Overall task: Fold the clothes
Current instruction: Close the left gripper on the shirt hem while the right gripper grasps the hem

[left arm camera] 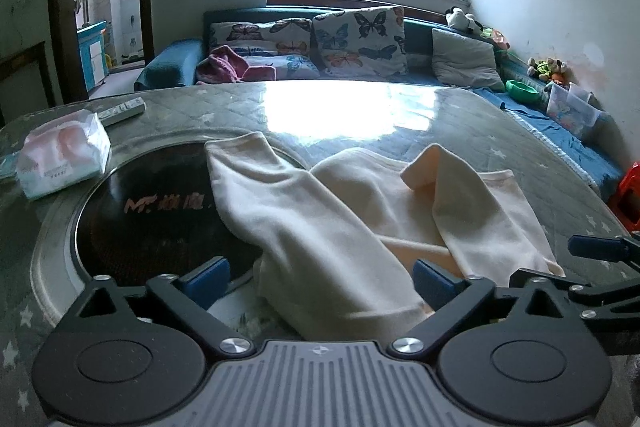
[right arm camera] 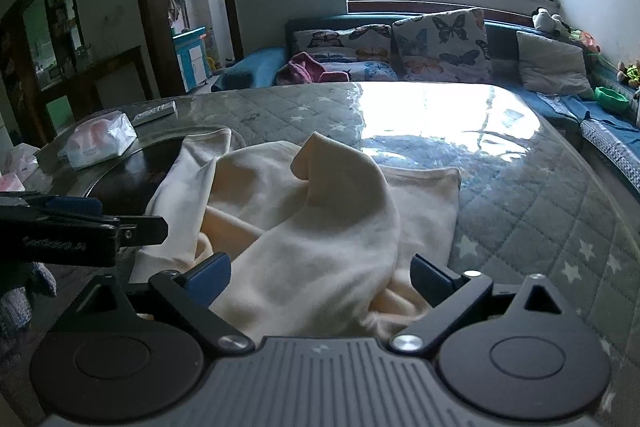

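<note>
A cream long-sleeved garment lies rumpled on the table, its sleeves bunched and one cuff standing up. My left gripper is low over the garment's near left part, jaws wide, with a thick fold between them; the left pad stands clear of the cloth. My right gripper is over the same garment at its near right part, jaws equally wide around a mound of cloth and not squeezing it. The two grippers are side by side: one right-gripper finger shows at the frame edge.
The round table has a grey quilted star cover under glass and a dark round inset beneath the garment's left sleeve. A tissue pack and a remote lie far left. A sofa with butterfly cushions is behind.
</note>
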`<state>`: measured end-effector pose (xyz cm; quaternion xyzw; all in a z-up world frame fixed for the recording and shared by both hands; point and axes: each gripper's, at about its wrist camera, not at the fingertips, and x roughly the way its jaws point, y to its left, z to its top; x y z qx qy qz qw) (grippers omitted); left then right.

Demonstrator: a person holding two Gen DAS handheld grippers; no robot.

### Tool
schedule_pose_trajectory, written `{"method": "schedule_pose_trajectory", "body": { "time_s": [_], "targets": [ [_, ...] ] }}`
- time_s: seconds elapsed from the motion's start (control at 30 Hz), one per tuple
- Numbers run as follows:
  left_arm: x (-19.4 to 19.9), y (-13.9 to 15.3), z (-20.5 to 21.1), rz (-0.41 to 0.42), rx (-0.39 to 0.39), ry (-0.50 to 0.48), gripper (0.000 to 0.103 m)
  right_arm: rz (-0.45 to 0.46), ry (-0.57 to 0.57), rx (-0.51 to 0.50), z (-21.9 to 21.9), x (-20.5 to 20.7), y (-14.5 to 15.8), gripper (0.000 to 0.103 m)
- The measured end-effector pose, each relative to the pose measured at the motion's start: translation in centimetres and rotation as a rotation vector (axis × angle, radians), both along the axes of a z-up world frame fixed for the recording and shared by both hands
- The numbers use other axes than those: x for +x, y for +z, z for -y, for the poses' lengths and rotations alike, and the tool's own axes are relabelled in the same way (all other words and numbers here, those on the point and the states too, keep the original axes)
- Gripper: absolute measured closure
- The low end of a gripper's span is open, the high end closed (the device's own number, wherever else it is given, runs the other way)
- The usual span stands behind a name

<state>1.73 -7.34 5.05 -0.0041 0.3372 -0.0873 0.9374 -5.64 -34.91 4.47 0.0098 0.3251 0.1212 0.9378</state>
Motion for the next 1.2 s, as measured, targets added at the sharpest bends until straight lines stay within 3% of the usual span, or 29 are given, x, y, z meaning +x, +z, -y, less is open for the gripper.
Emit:
{"method": "schedule_pose_trajectory", "body": {
  "time_s": [0.2,0.77,1.03,1.2],
  "targets": [
    [3.1,0.2,0.4,0.0,0.027,0.004,0.022,-0.007,-0.006,-0.016,0.4,3.1,0.1,0.018],
    [9.6,-2.1,1.4,-0.065,0.08,0.035,0.022,-0.024,0.108,-0.105,-1.3,12.7,-1.4,0.028],
    [10.2,-3.2,0.3,-0.107,0.052,0.034,0.053,-0.066,0.126,-0.102,-1.4,14.3,-2.6,0.054],
    [10.2,-3.0,0.3,-0.103,0.042,0.038,0.064,-0.064,0.108,-0.09,-0.6,14.3,-2.7,0.074]
  ]
}}
